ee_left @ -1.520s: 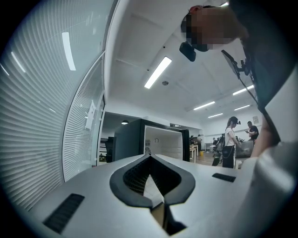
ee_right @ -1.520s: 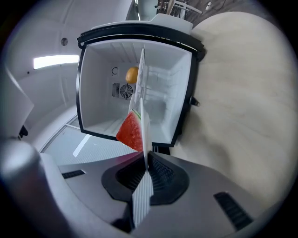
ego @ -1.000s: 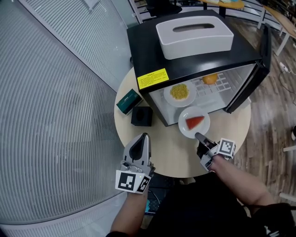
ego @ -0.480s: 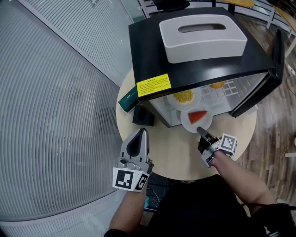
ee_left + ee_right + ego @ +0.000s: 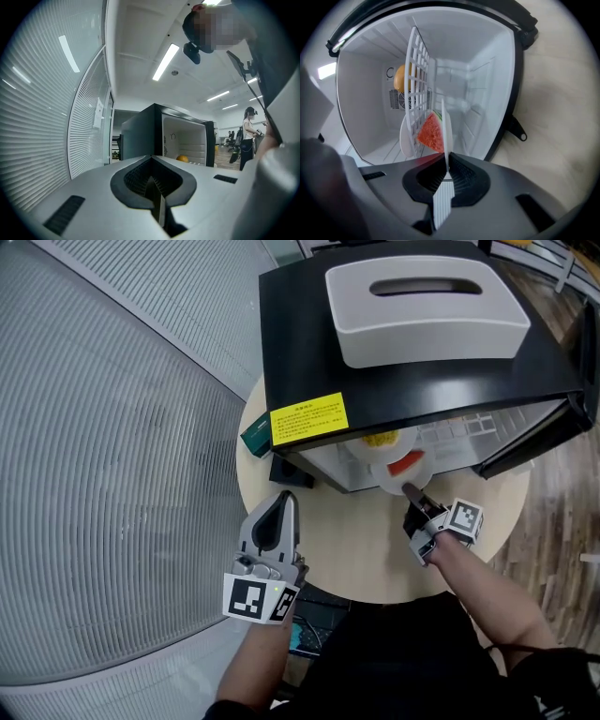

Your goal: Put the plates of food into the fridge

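Our right gripper (image 5: 446,169) is clamped on the near rim of the white plate (image 5: 446,124) that carries the watermelon slice (image 5: 430,133). The plate sits in the mouth of the open black fridge (image 5: 394,371), just near and right of the plate of yellow food (image 5: 378,439), with an orange (image 5: 399,77) at the far back by the wire shelf (image 5: 419,79). Our left gripper (image 5: 284,498) has its jaws pressed together on nothing and hangs over the near left part of the round table (image 5: 361,554), well apart from both plates.
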